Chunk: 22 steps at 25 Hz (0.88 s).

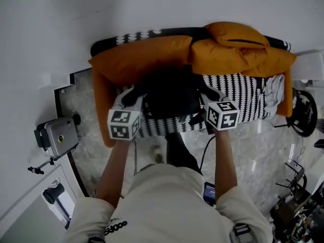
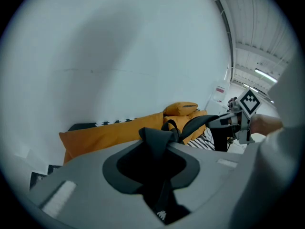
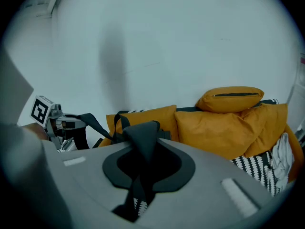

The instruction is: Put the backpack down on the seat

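Now left gripper [image 2: 153, 144] and right gripper [image 3: 143, 142] each clamp a strap [image 2: 200, 121]; the black backpack [image 1: 169, 95], seemingly at the front edge of the sofa seat [image 1: 243, 95], could slide off if released.

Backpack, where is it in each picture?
Head view: backpack in the centre, covering part of the striped seat.
Left gripper view: its strap low centre, in the jaws.
Right gripper view: its strap low centre, in the jaws.
Shared landmark: the small orange pillow.
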{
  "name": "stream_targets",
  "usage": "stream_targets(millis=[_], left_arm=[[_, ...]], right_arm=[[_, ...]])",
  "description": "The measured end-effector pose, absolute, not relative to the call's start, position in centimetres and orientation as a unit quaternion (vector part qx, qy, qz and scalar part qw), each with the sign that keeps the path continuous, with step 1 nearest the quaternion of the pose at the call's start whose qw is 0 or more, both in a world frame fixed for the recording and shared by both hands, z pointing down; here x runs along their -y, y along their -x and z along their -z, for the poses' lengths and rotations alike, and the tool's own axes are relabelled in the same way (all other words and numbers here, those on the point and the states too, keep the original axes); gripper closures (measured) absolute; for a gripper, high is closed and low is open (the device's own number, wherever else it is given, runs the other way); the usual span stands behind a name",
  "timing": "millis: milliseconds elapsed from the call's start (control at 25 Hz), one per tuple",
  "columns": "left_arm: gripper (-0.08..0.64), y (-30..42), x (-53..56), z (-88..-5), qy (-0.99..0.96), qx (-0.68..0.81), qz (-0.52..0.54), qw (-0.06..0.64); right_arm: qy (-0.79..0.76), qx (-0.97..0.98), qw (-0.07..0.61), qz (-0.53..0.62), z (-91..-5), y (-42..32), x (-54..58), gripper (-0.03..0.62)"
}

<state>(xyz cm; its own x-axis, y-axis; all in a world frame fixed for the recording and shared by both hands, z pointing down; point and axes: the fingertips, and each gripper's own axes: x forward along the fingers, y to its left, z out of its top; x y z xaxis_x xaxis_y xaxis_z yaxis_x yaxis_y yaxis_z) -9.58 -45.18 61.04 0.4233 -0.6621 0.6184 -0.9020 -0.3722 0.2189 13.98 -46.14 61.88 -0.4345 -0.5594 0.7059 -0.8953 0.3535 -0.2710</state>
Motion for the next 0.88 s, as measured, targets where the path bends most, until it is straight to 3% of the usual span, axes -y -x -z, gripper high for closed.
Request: stream_targets(millis=[440,880], left_arm=[[0.468,11.4,46.7,-66.4,-0.765,0.522,-0.233,0.297],[0.465,11.1,44.7,-73.7,-0.73,0.508,-0.245,0.385]], right_arm=[[-0.466,0.771,0.265,-0.342,-65.0,-14.1,47.8,0.548],[-0.446,0.755,0.278,-0.391,-70.5,-11.8,47.7,0.555]])
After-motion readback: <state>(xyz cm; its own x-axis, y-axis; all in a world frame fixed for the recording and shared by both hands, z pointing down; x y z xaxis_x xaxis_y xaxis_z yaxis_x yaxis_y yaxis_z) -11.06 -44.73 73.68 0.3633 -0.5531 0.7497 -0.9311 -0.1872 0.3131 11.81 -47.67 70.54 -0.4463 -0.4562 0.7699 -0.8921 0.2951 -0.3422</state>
